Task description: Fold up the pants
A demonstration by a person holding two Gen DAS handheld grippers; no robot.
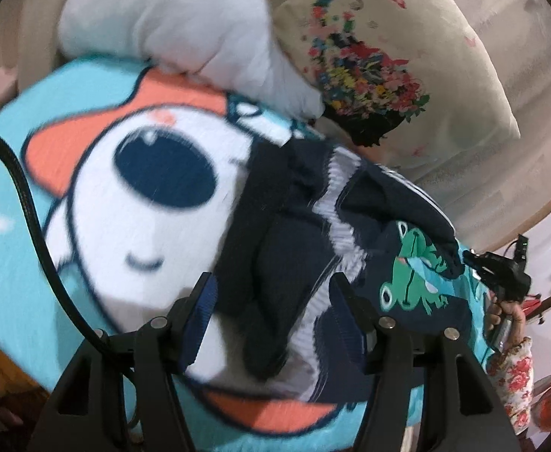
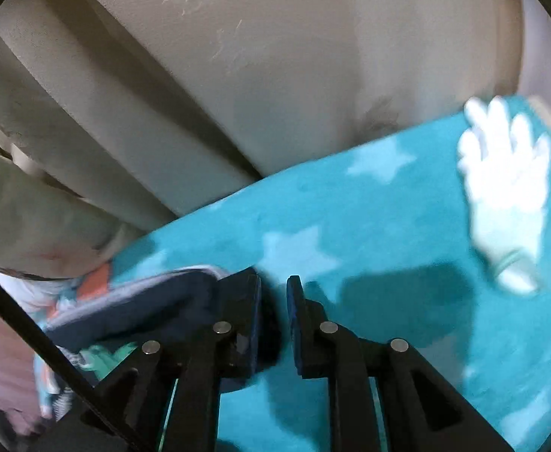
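Small navy pants point(image 1: 294, 226) with white side stripes and green frog prints lie bunched on a turquoise cartoon blanket point(image 1: 19, 263). My left gripper point(image 1: 271, 286) is open, its jaws wide apart, hovering over the pants' striped lower part. In the right wrist view, my right gripper point(image 2: 273, 290) is open with a narrow gap between the jaws; a folded navy edge of the pants point(image 2: 143, 305) lies just left of its left finger point(image 2: 241, 301), over the turquoise star blanket point(image 2: 388, 226). The right gripper point(image 1: 501, 275) also shows in the left wrist view, at the pants' far right.
A white plush pillow point(image 1: 185, 26) and a floral cushion point(image 1: 381, 60) rest at the blanket's far side. A beige sofa back point(image 2: 238, 56) rises behind. A white glove-like print point(image 2: 505, 184) marks the blanket at right. A black cable point(image 1: 30, 207) runs along the left.
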